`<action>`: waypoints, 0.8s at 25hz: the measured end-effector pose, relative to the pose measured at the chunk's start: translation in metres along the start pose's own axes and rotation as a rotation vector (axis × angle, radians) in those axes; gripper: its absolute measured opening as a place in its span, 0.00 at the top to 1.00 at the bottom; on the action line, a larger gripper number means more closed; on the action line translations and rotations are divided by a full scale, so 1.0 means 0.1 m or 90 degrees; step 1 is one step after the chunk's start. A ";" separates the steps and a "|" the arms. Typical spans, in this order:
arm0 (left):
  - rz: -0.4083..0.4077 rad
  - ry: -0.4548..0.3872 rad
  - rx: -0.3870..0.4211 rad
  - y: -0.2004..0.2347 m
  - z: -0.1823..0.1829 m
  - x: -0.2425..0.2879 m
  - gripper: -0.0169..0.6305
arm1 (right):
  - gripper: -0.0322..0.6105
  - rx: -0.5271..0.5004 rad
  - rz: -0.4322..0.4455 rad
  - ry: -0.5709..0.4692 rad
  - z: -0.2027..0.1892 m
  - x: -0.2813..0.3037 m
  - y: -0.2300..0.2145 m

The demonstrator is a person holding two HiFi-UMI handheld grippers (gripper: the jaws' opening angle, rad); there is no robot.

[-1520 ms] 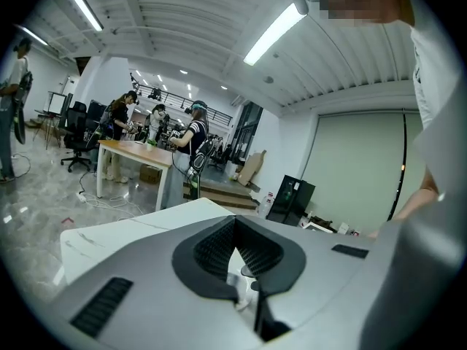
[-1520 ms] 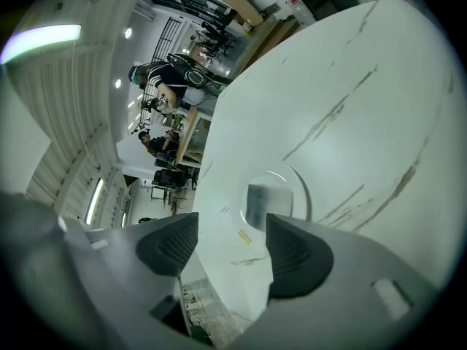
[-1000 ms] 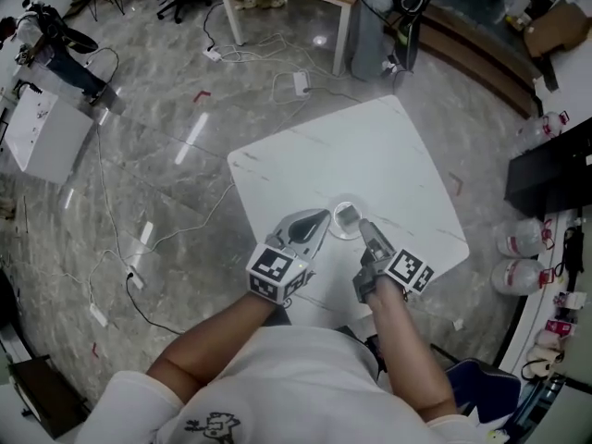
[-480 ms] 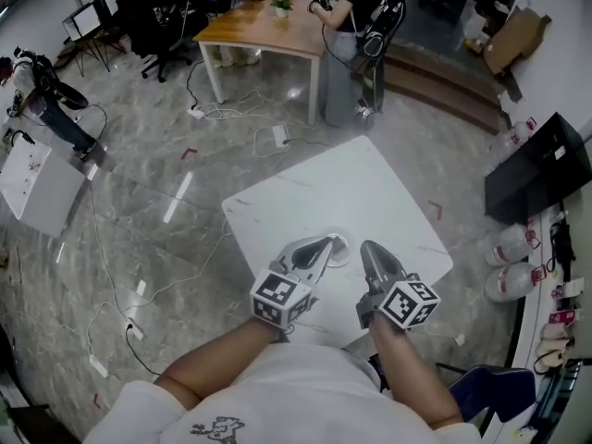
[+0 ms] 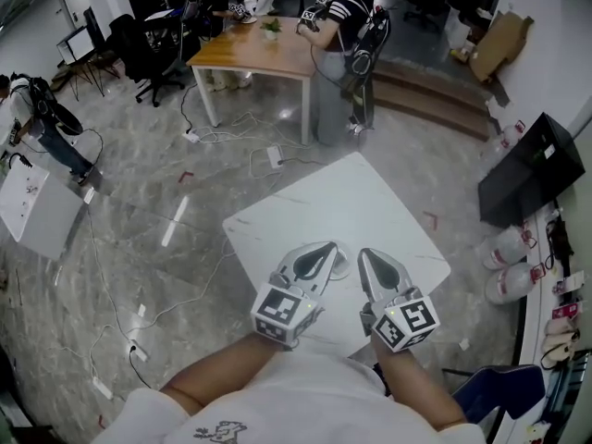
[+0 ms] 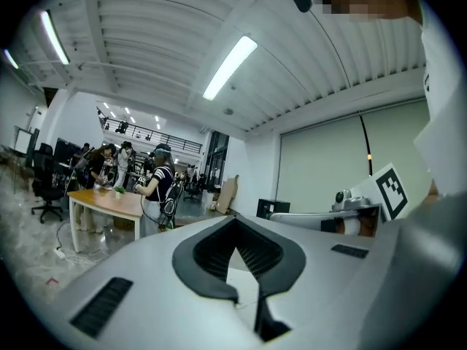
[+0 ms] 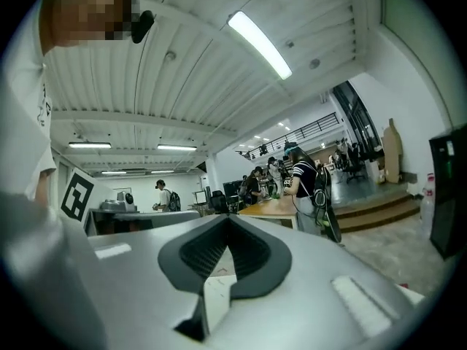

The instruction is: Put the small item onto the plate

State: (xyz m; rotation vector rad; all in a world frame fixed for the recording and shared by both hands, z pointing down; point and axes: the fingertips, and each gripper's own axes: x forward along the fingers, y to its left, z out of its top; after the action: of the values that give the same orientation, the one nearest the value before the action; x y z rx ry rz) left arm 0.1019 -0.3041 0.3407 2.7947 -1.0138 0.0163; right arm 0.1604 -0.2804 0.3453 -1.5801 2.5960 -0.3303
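A white square table [image 5: 351, 202] stands below me on the marble floor. Between my two grippers a sliver of the pale round plate [image 5: 341, 265] shows on it, the rest covered by the left gripper. I cannot make out the small item. My left gripper [image 5: 327, 247] is held above the table's near side, its jaws shut with nothing in them. The right gripper [image 5: 364, 253] hangs beside it, also shut and empty. Both gripper views look out level over the room past the shut left gripper [image 6: 235, 226] and right gripper [image 7: 228, 222].
A wooden desk [image 5: 254, 52] with people at it stands at the back. A black box [image 5: 532, 178] and water bottles [image 5: 507, 246] are on the right, cables [image 5: 270, 160] lie on the floor, and a white cabinet [image 5: 39, 213] is at left.
The right gripper has drawn back from the plate toward me and its jaws have shut. The left gripper now covers most of the plate. The head view has tipped up.
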 end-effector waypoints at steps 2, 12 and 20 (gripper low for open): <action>-0.005 -0.008 0.031 -0.02 0.01 0.01 0.96 | 0.95 -0.001 -0.001 0.003 0.01 0.03 -0.01; -0.004 0.000 0.019 0.06 -0.08 0.05 0.96 | 0.95 -0.014 -0.013 0.013 -0.03 0.04 -0.02; -0.012 0.013 0.005 0.11 -0.20 0.04 0.96 | 0.95 -0.007 -0.016 0.007 -0.02 0.07 0.00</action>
State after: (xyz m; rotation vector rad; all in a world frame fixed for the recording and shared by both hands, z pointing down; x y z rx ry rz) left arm 0.0984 -0.3116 0.3622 2.8052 -0.9857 0.0480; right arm 0.1561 -0.2865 0.3478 -1.6201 2.5922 -0.3272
